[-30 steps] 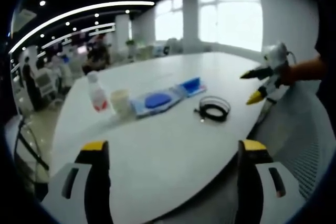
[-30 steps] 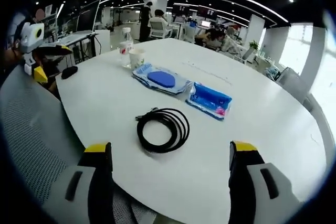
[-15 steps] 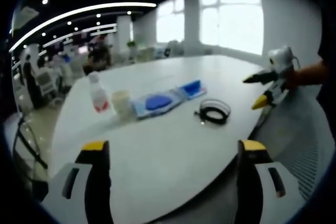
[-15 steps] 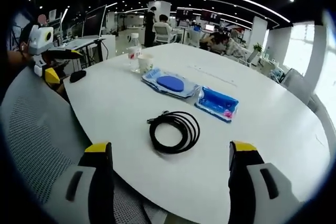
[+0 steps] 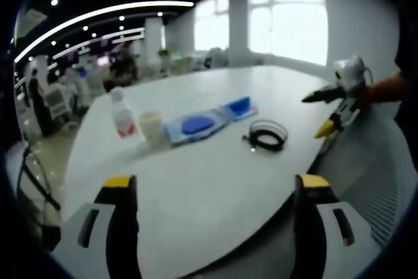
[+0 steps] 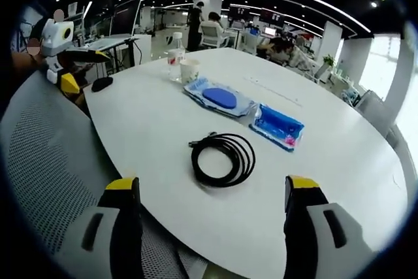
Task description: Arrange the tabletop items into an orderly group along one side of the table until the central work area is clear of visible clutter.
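Note:
On the round white table (image 5: 215,181) lie a coiled black cable (image 5: 268,136), a clear pack with a blue oval pad (image 5: 196,125) and a blue pouch (image 5: 237,106). A paper cup (image 5: 151,127) and a small bottle (image 5: 121,114) stand at their left. My left gripper (image 5: 215,184) is open, off the near edge. My right gripper (image 5: 313,115) hovers open at the table's right side. In the right gripper view, my right gripper (image 6: 210,187) is open just short of the cable (image 6: 222,159). Beyond it lie the pad pack (image 6: 221,98), pouch (image 6: 277,125), cup (image 6: 189,70) and bottle (image 6: 175,47). My left gripper (image 6: 85,71) stands at far left.
A grey mesh chair back (image 6: 39,161) sits under the right gripper, against the table edge. A black mouse (image 6: 101,83) lies near the left rim. Desks, monitors and seated people fill the office behind. Bare tabletop (image 6: 339,161) stretches to the right of the items.
The right gripper's camera has shifted, so the cable and packs sit a little further right in its view. The left gripper view is almost unchanged. Both grippers stay open.

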A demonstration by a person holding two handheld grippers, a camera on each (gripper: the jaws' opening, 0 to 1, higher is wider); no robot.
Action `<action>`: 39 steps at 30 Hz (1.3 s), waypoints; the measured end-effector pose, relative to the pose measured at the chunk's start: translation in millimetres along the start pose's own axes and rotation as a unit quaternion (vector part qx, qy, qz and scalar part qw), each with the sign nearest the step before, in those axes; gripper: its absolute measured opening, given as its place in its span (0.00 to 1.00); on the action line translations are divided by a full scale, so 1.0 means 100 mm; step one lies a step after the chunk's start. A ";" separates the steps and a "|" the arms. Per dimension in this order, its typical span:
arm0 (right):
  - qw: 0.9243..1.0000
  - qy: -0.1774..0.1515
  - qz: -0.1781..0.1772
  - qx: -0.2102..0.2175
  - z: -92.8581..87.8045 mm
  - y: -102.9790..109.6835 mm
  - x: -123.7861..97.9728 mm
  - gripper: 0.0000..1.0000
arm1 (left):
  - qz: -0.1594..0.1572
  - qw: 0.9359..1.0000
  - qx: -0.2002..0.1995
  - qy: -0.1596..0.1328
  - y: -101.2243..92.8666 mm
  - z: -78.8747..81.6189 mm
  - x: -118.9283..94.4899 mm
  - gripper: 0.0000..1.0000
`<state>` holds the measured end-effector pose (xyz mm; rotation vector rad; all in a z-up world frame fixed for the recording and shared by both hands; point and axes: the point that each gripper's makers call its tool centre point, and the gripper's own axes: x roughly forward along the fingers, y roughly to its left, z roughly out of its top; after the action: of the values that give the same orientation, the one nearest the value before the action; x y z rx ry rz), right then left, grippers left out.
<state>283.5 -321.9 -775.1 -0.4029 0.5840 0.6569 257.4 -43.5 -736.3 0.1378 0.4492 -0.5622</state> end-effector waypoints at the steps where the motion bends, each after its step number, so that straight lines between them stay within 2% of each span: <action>1: 1.000 0.001 0.001 -0.001 0.00 0.01 0.00 0.91 | 0.000 1.000 0.000 0.000 0.00 0.00 0.00 0.97; 10: 1.000 -0.005 0.022 0.013 0.03 0.07 0.01 0.92 | 0.003 1.000 -0.001 -0.002 0.01 0.01 -0.01 0.96; 15: 1.000 -0.003 0.026 0.010 0.06 0.03 0.03 0.92 | 0.008 1.000 0.009 -0.010 0.03 0.04 -0.02 1.00; 26: 0.999 0.000 0.031 -0.034 0.21 -0.13 0.18 0.92 | 0.007 1.000 0.021 -0.005 0.02 0.03 -0.01 1.00; 37: 0.995 0.014 0.056 -0.086 0.16 -0.13 0.36 0.88 | 0.004 1.000 0.020 0.003 0.00 0.00 -0.01 1.00; 39: 0.994 0.005 0.059 -0.089 0.17 -0.14 0.38 0.85 | 0.004 1.000 0.020 0.004 0.00 -0.01 -0.01 1.00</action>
<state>323.7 -305.9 -783.6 -0.5420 0.5640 0.8244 256.7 -42.8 -736.7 0.1801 0.4450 -0.5628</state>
